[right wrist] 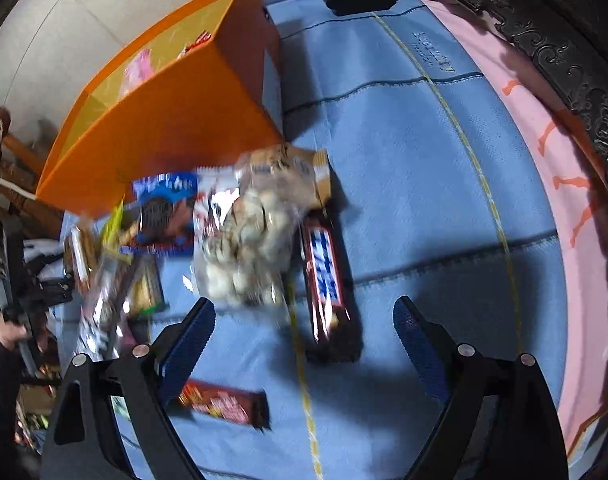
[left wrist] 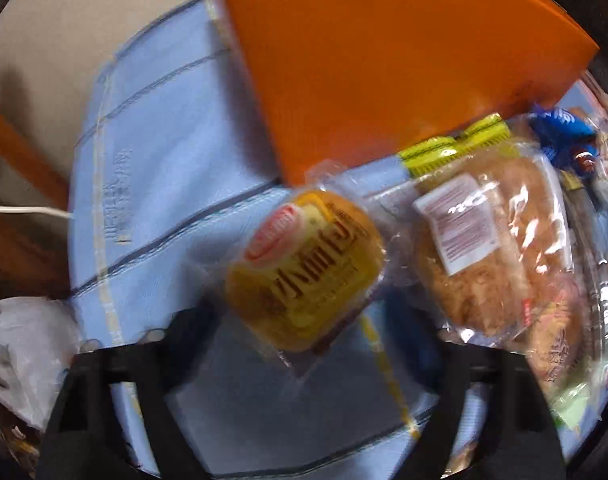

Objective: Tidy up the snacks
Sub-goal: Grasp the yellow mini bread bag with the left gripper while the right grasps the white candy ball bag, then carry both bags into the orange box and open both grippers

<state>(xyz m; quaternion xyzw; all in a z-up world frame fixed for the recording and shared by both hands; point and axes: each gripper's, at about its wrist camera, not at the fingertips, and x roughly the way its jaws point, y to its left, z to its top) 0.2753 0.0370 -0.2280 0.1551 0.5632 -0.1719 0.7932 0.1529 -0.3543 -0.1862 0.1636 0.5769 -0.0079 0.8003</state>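
Between the spread fingers of the left gripper (left wrist: 304, 364), a yellow square cake in a clear wrapper (left wrist: 305, 270) lies on the light blue stitched cloth (left wrist: 164, 184) that covers the table; the picture is blurred, and I cannot tell whether the fingers touch it. Just to its right sits a clear-wrapped brown bread roll with a white label (left wrist: 487, 248), and beyond that a lime-green packet (left wrist: 455, 146) and a blue wrapper (left wrist: 559, 130). Behind them stands the tall orange box (left wrist: 383, 60).

From the right wrist view, the right gripper (right wrist: 304, 320) is also spread wide and holds nothing. Ahead of it lies a clear bag of pale round sweets (right wrist: 248, 240), touching a dark chocolate bar with a blue-and-white logo (right wrist: 325, 276). A blue biscuit packet (right wrist: 166, 208) lies left of the bag, beside the orange box (right wrist: 164, 132). Nearer the left finger lies a dark red bar (right wrist: 224, 404). A pink cloth (right wrist: 543, 160) borders the blue one on the right.
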